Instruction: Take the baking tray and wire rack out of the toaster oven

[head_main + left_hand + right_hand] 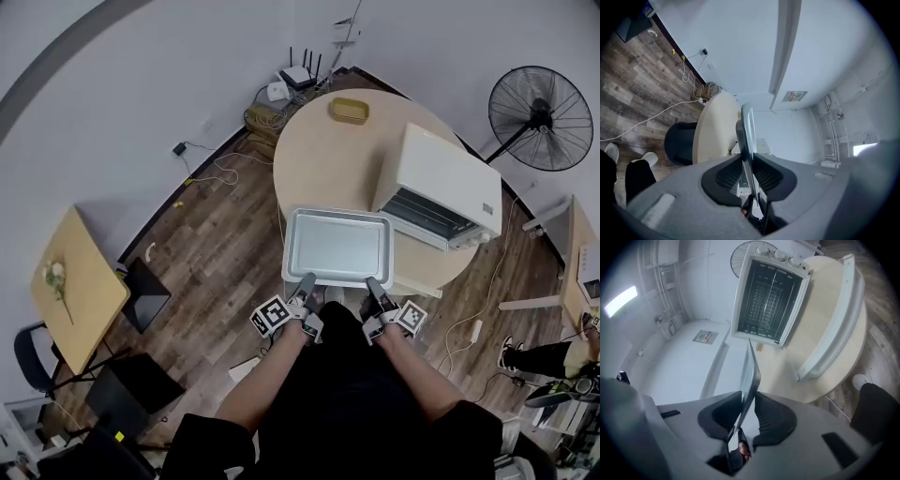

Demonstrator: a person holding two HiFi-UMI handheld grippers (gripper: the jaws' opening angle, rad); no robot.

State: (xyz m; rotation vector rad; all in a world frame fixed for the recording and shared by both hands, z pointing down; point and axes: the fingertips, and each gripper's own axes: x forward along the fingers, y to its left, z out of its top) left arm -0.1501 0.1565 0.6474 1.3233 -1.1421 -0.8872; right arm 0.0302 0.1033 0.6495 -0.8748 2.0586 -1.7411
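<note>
The round desk carries the toaster oven, which stands on the side to my right with its mouth turned toward me. A standing fan is on the floor behind the oven, well apart from it. The oven's door hangs open, and in the right gripper view I look straight into the oven.

The baking tray is out of the oven. It sits just in front of the open mouth and a little to the left, over the desk's near edge, level and empty. Whether it touches the desk I cannot tell. The wire rack is inside the oven; its bars show across the cavity. A small yellow dish lies on the desk to the left of the oven and behind it, near the far rim.

Both tongs hold the tray by the rim farthest from the oven. The left tongs are clamped on that rim's left part, with the thin metal edge pinched between their pads. The right tongs are clamped on its right part, and the tray's edge runs up from between their pads.
</note>
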